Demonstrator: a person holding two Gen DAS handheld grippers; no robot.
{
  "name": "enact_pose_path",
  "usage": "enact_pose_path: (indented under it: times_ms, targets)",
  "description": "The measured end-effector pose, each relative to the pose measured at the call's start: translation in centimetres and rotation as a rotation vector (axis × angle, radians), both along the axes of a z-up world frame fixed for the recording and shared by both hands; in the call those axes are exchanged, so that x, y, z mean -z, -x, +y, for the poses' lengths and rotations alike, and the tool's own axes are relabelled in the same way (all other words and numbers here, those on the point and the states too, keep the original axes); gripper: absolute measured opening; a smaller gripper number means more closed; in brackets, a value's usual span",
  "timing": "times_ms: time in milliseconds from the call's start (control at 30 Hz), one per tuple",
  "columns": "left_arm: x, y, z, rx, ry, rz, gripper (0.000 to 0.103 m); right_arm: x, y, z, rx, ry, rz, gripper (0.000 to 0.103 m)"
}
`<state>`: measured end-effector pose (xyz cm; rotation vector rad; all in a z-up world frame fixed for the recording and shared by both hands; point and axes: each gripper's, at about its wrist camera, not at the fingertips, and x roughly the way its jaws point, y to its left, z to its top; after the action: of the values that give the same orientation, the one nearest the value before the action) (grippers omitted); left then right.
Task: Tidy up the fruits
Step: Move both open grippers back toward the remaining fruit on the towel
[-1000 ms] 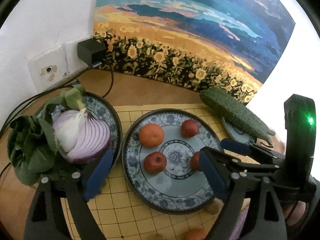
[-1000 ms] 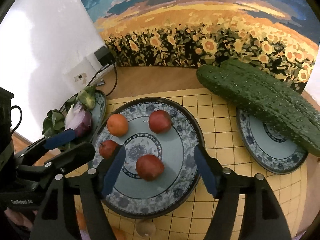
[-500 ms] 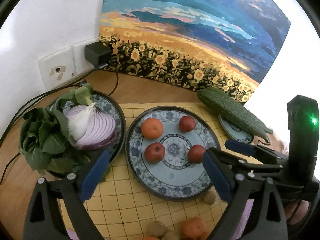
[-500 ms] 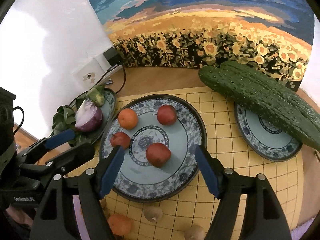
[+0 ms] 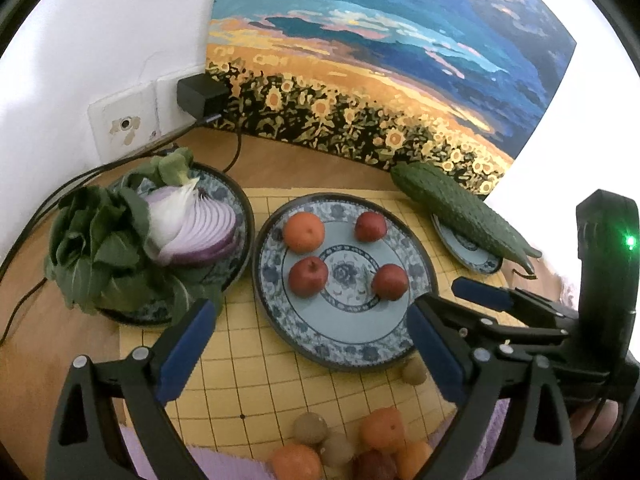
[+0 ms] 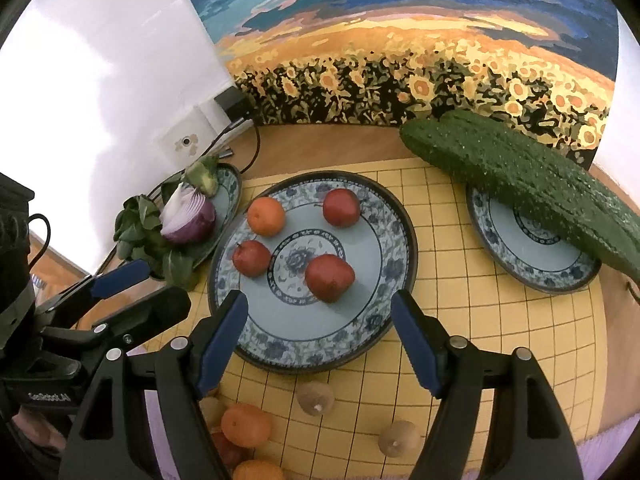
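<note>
Fruit is sitting on the big blue-patterned plate [image 6: 394, 240]: one orange mandarin [image 6: 266, 216] and three glossy dark-red fruits [image 6: 330, 277], spaced around the floral centre. More mandarins [image 5: 382, 428] and small brown round fruits [image 6: 315, 398] are lying loose on the yellow grid mat [image 6: 500, 340] nearer me. I am holding my left tongs [image 5: 308, 348] spread wide and my right tongs [image 6: 316, 344] partly spread, both gripping nothing. Mirrored lettering on the left tool body is showing, too small for me to read.
</note>
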<state>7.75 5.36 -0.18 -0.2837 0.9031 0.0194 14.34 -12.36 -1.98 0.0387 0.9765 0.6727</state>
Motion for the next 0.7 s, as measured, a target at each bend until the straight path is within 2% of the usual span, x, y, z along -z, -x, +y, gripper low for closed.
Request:
enact_pose_path:
  times_ms: [700]
  targets:
    - [0.7,2.4,-0.8,-0.006,0.005,0.019,0.099,1.2,2.3,-0.9,0.006,0.009,0.036,0.076]
